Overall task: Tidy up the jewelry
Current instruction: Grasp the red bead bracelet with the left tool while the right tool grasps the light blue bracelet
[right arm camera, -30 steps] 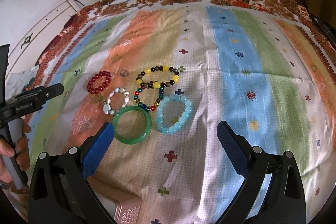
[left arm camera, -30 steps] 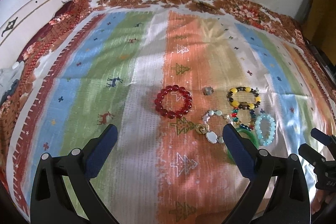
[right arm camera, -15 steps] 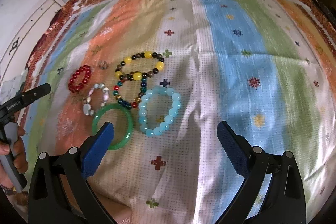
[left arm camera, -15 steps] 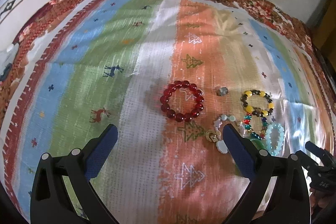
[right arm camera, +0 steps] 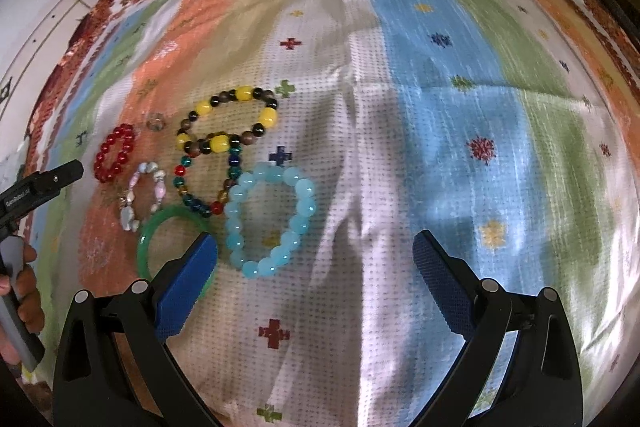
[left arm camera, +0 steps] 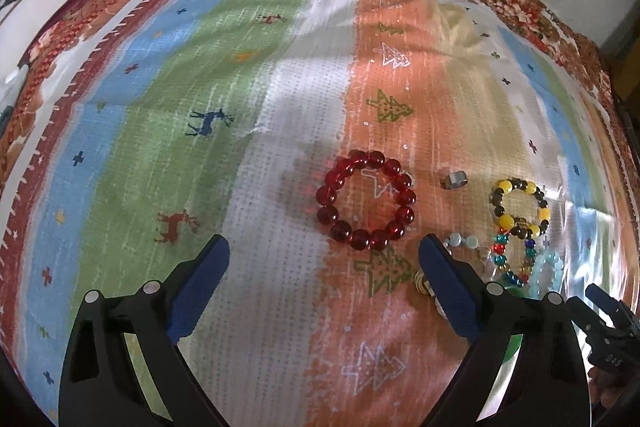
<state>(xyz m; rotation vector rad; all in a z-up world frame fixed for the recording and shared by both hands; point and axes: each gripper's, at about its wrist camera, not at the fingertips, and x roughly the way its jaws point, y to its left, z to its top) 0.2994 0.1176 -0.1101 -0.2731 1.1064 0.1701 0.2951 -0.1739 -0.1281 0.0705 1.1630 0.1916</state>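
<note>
Two grippers, left gripper [left arm camera: 324, 253] and right gripper [right arm camera: 316, 247], both spread and empty, have dropped closer to the bed [right arm camera: 440, 107], the light-blue bracelet [right arm camera: 270, 219] now just ahead between the right's fingers, the red bracelet [left arm camera: 366, 201] just ahead of the left's, so picking seems imminent.

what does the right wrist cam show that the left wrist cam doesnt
Only the right wrist view shows the green bangle nearly whole and the full pale blue bead bracelet; the left view catches only slivers of both past its own jaws. Only the left wrist view shows the reindeer prints on the cloth. Both show the red bead bracelet, the small silver ring, the yellow and dark bead bracelet, and open, empty jaws on the left gripper and right gripper.
</note>
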